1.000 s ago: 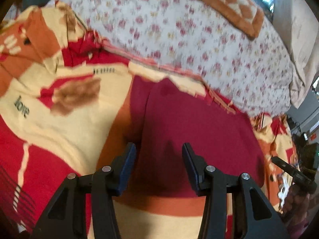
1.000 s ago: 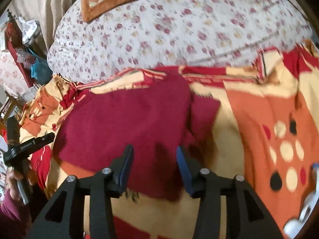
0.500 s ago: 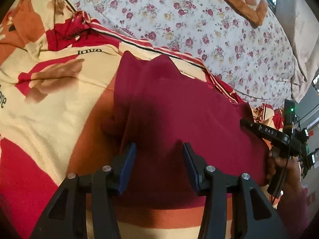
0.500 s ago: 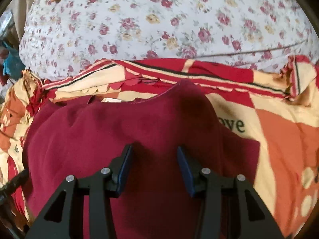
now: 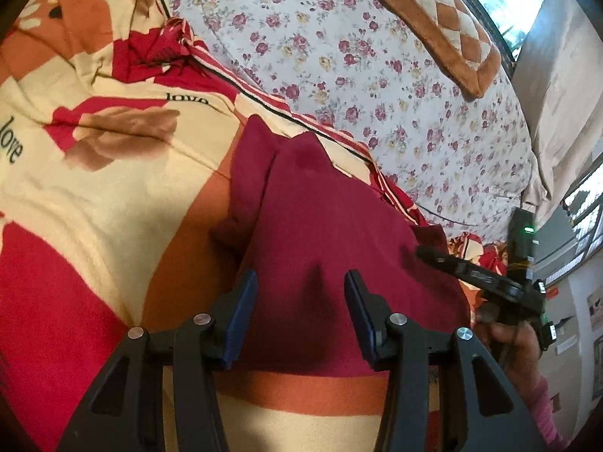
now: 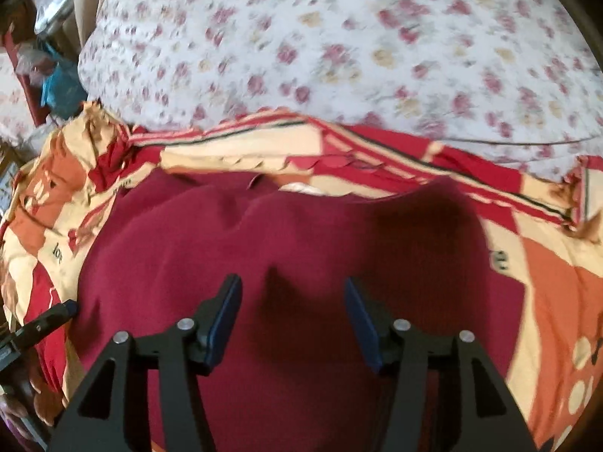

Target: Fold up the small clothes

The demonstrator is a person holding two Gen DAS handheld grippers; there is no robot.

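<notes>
Garment on the blanket, grippers either side

I see the garment [image 5: 331, 233] lying on the blanket [image 5: 113, 196], sheet [image 5: 377, 75] behind, with my left gripper [image 5: 299, 282] and right gripper [image 6: 292, 288] over it.

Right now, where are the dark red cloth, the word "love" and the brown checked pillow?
dark red cloth [image 5: 339, 226], left wrist view, its middle.
word "love" [image 5: 187, 99], left wrist view, the letters.
brown checked pillow [image 5: 433, 26], left wrist view, its quilted top.

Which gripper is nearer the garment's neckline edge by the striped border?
Right, judging by both views. Right gripper hangs open over the maroon garment, facing that neckline. Left gripper hangs open over the garment's side, near its sleeve fold.
</notes>
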